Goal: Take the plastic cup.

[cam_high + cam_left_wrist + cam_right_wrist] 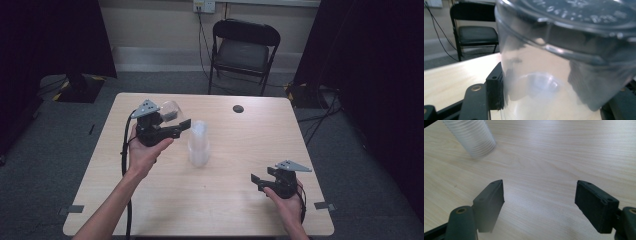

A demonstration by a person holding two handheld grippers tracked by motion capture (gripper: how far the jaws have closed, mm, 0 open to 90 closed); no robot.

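My left claw (172,120) was clamped on a single clear plastic cup (171,110), lifted off the pale wood-grain bench (230,200) and tipped so that it lay roughly on its side, rim pointing away from my hand. In the left gripper view the cup's clear wall (554,82) loomed right in front of the lens, pressed against the black pad (496,90) of the one jaw I could see, with the cup's moulded base (584,12) turned toward the top of the picture. The far jaw was hidden behind the plastic, so I could only judge the grip from the near pad and from the cup hanging clear of the bench in the high view.

Just beside the held cup, toward the middle of the bench, stood a tall stack of clear plastic cups (198,144), upright and apart from both claws. From the right gripper view I saw that ribbed stack (471,137) at the upper left, well away from the jaws.

My right claw (261,181) hung low over the near right part of the bench, its jaws spread wide with nothing but bare wood between them (540,202).

A small dark round object (238,108) lay near the far edge of the bench, and a black folding chair (243,50) stood on the floor beyond it.
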